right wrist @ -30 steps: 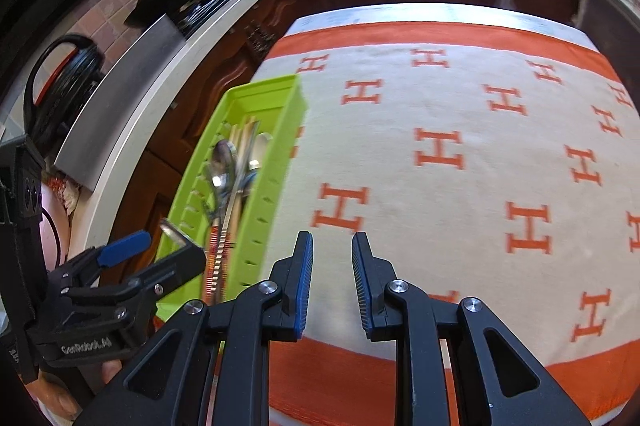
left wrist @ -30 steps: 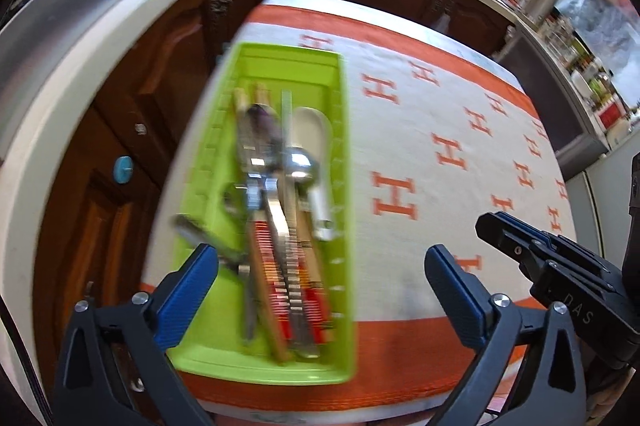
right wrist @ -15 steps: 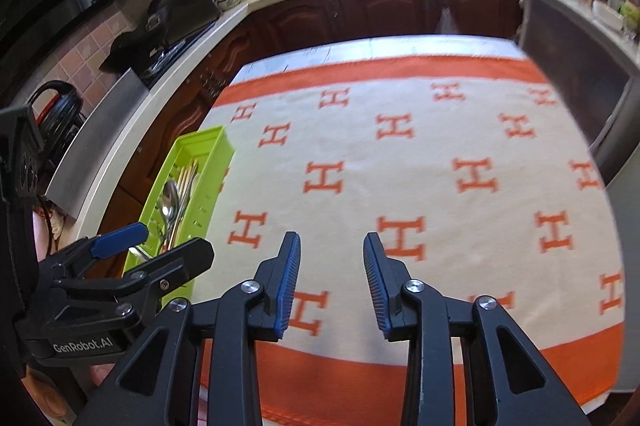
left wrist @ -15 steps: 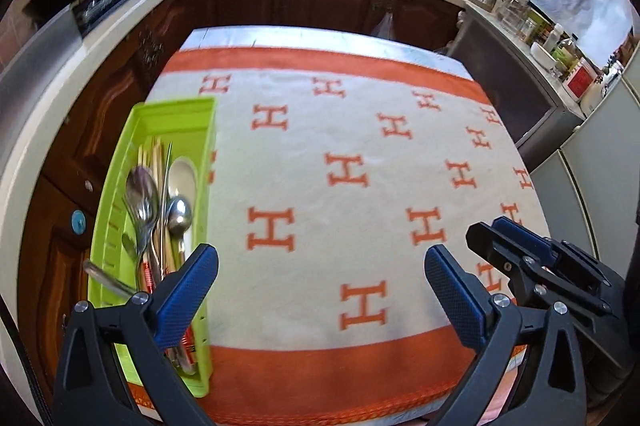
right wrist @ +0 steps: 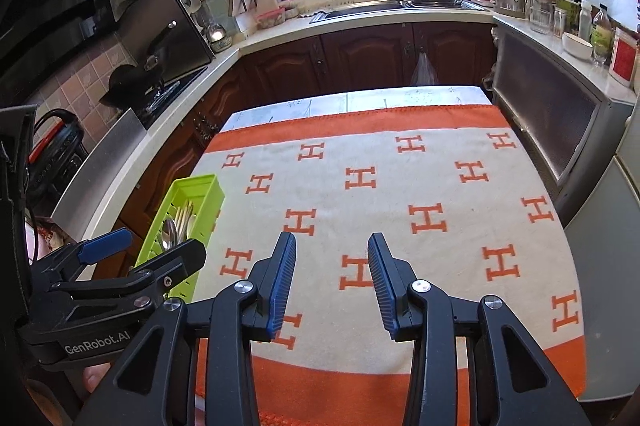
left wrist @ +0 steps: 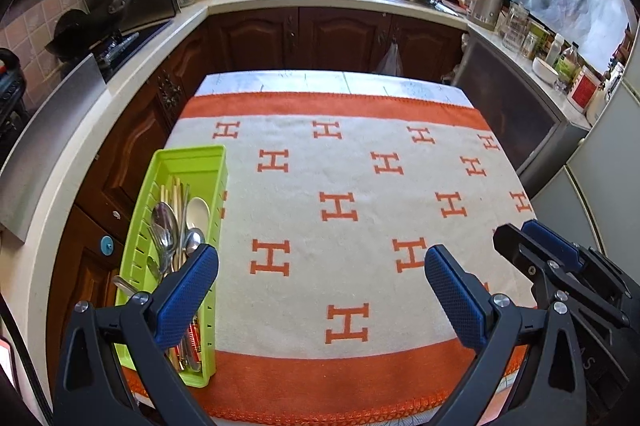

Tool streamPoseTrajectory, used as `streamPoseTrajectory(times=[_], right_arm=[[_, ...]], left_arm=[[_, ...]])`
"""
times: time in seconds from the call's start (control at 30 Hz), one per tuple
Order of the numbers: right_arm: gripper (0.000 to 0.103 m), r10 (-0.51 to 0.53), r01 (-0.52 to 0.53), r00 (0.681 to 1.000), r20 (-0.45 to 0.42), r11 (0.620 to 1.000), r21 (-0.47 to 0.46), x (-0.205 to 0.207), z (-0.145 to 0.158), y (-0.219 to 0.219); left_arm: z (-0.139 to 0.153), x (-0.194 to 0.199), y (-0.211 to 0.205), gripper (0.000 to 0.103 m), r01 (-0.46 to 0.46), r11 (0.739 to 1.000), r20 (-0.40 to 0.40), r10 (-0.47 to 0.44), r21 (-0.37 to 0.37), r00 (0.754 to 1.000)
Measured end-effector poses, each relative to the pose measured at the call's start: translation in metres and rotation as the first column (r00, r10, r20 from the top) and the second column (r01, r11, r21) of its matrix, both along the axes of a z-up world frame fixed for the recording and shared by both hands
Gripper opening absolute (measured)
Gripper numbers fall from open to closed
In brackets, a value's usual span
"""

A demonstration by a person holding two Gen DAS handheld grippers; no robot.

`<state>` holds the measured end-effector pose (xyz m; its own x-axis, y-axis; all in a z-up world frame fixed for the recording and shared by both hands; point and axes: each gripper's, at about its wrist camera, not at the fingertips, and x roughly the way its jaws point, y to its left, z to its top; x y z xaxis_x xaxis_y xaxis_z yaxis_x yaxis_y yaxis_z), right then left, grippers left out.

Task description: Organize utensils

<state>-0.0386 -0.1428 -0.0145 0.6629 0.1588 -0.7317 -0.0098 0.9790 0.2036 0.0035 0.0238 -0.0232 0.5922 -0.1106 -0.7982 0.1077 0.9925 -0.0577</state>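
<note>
Your left gripper [left wrist: 320, 286] is spread wide with nothing between the pads; it hangs over the near edge of the bench [left wrist: 280, 81]. Your right gripper [right wrist: 332, 280] is partly parted, jaws opening, also empty, over the orange-and-cream cloth [right wrist: 400, 218].

The utensils [left wrist: 176, 226] lie together in the green tray [left wrist: 192, 155], which sits lengthwise along the left edge of the cloth. You can see spoon bowls toward the far half, pale chopstick-like sticks beside them, and red-patterned handles at the near end, partly hidden behind your left fingertip. One grey handle juts out over the tray's left wall. No loose piece shows on the cloth in either view, so sorting looks close to finished, or the tray itself is the next thing to move; the pictures do not settle which.

Handling, as a judgement:
- Metal spoons: stiff, fairly light, smooth and slippery. Take them across the narrow neck of the handle, not the bowl.
- Sticks: thin, light, apt to roll. Pinch several together near mid-length.
- Pieces overlap, so lifting one may drag its neighbour.
- Tray: light, thin plastic with slotted walls, likely to flex. Grip a long wall near the middle, or one end in each gripper; it may tip at the loaded near end.
</note>
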Motion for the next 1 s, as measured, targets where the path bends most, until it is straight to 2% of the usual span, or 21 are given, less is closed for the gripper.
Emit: streamPoseTrajectory(times=[0.3,0.4,0.5,1.0], right_arm=[[0.039,-0.004,0.005,0.999,0.032,1.0,-0.02,-0.024,0.02,0.005],[0.048,0.022,-0.02,0.998,0.062,0.999,-0.031,-0.032,0.028,0.013],[0.052,0.033,-0.029,0.996,0.086,0.998,-0.046,-0.039,0.034,0.019],[0.057,0.029,-0.027,0.996,0.083,0.999,-0.032,-0.039,0.041,0.019]], left_arm=[[0.009,-0.011,0.004,0.102,-0.039,0.999,0.031,0.039,-0.001,0.999],[0.007,-0.01,0.004,0.102,-0.058,0.998,0.018,0.058,0.03,0.998],[0.005,-0.011,0.005,0.102,-0.058,0.998,0.005,0.058,0.02,0.998],[0.008,-0.015,0.003,0.102,-0.065,0.997,0.032,0.064,0.031,0.997]])
